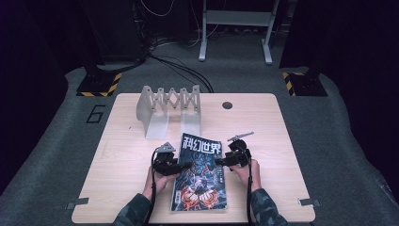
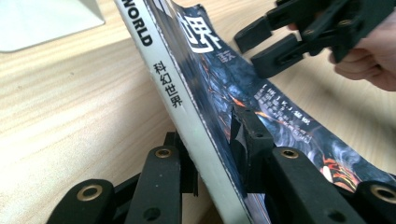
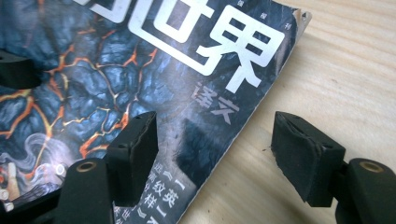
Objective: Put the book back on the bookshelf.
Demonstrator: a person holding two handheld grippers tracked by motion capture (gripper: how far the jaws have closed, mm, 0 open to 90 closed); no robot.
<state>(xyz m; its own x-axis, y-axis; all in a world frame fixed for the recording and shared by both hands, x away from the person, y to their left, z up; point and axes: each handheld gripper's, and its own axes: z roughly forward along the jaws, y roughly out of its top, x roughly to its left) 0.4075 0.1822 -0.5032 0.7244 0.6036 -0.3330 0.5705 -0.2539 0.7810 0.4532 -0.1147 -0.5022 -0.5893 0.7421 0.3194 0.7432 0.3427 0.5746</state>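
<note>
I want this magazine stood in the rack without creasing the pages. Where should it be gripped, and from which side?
Grip the magazine by its stiff bound spine, coming from its left edge, where the left hand-held gripper clamps it; the loose right page edge would likely bend.

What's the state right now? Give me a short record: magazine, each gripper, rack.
magazine: dark-cover magazine near the table's front edge, spine side lifted
left gripper: left gripper clamped on the spine edge
right gripper: right gripper open, one jaw over the cover, one over bare wood
rack: grey folding rack behind the magazine, apart from it
</note>
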